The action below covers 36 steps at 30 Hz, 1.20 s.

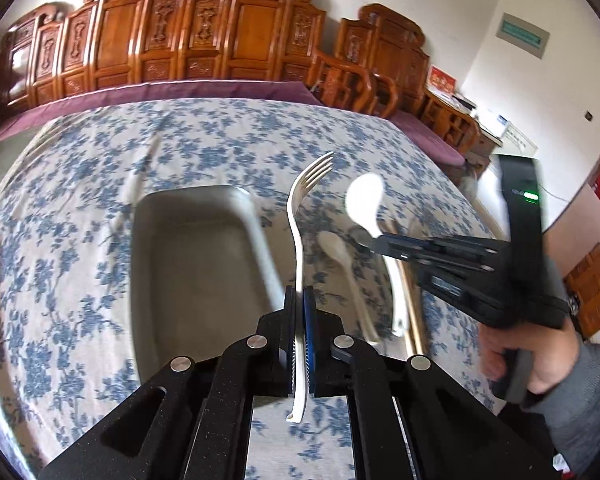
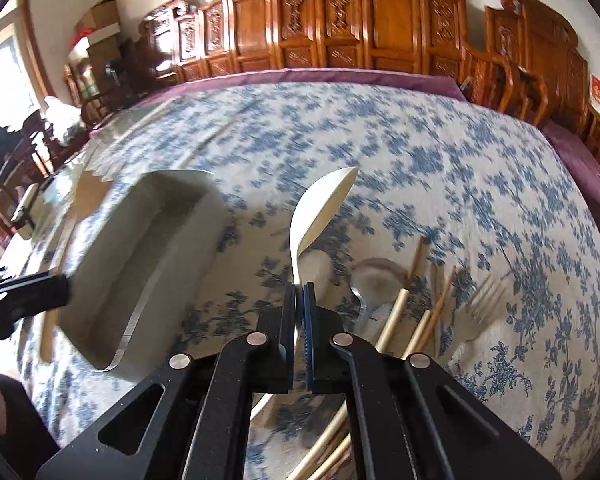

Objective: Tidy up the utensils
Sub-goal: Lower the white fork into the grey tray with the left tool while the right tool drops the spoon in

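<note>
— Two grips at once! Grey tray (image 1: pixel 196 264) on the floral tablecloth (image 1: pixel 60 240), and the left gripper (image 1: pixel 299 300) is clamped on a white fork (image 1: pixel 300 216), tines up beside it.

— Further right, the right gripper (image 2: pixel 299 296) pinches a white spoon (image 2: pixel 324 208) by the handle, raised above the wooden chopsticks (image 2: pixel 396 320) and a fork (image 2: pixel 476 320) lying on the cloth.
</note>
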{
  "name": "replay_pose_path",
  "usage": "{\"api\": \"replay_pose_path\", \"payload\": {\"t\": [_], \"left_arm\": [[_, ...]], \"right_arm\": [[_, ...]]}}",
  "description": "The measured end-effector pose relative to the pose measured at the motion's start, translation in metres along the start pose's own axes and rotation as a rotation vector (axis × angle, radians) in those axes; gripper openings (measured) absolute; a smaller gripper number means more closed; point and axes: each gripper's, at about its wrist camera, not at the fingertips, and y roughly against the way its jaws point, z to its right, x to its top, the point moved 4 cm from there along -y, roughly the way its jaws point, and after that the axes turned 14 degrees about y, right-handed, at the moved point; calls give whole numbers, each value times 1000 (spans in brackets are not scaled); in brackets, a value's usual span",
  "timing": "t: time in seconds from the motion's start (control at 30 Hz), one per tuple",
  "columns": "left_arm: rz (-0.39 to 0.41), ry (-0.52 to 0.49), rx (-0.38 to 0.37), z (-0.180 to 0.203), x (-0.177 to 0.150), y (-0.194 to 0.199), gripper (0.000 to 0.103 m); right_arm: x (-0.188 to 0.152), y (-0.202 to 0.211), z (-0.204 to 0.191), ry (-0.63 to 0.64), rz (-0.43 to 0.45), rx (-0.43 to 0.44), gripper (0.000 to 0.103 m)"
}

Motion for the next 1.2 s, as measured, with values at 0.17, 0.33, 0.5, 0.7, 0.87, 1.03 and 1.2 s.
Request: {"api": "replay_pose_path", "payload": {"t": [0.17, 0.33, 0.5, 0.7, 0.87, 1.03, 1.2], "left_arm": [[-4, 34, 16, -16, 6, -1, 3], [-9, 52, 72, -32, 9, -13, 3], [-15, 74, 124, -48, 12, -24, 3], [-18, 90, 153, -57, 14, -27, 5], [4, 95, 157, -60, 17, -18, 15], [42, 90, 184, -67, 20, -1, 20], [71, 94, 208, -78, 25, 13, 20]], "right_arm": [[11, 14, -26, 46, 32, 40, 5], [22, 22, -49, 82, 58, 72, 5], [30, 27, -65, 101, 74, 97, 5], [36, 24, -77, 122, 75, 105, 5], [39, 20, -82, 128, 73, 109, 5], [47, 12, -93, 137, 80, 127, 5], [55, -5, -107, 144, 71, 149, 5]]}}
